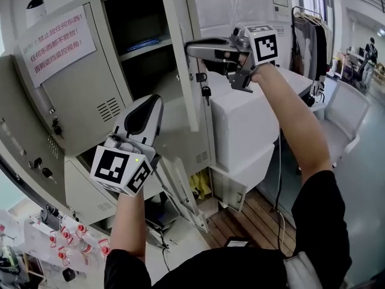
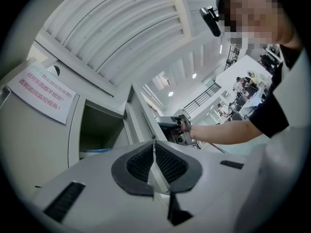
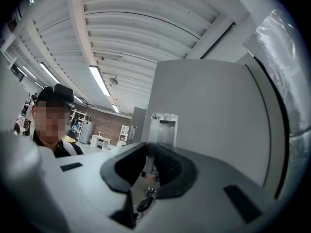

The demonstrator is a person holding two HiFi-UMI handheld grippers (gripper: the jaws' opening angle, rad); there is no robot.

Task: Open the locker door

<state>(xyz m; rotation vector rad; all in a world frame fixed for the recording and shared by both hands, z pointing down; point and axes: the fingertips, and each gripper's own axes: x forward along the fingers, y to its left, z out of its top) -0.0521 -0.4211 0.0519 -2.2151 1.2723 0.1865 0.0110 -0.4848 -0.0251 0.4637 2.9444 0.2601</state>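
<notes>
The left gripper (image 1: 143, 114) is closest, down low, shut tight with nothing in it. Higher up and farther off, the right gripper (image 1: 191, 48) seems to pinch the side edge of the tall locker door (image 1: 182, 83). The door stands partly open, sticking out toward the person.

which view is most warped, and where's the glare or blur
Both gripper views are heavily fisheyed, with dark round borders; in the right gripper view the ceiling strip light glares and the near jaws look soft; in the left gripper view the far hall is washed out; the head view is evenly lit, bending the locker door only mildly.
</notes>
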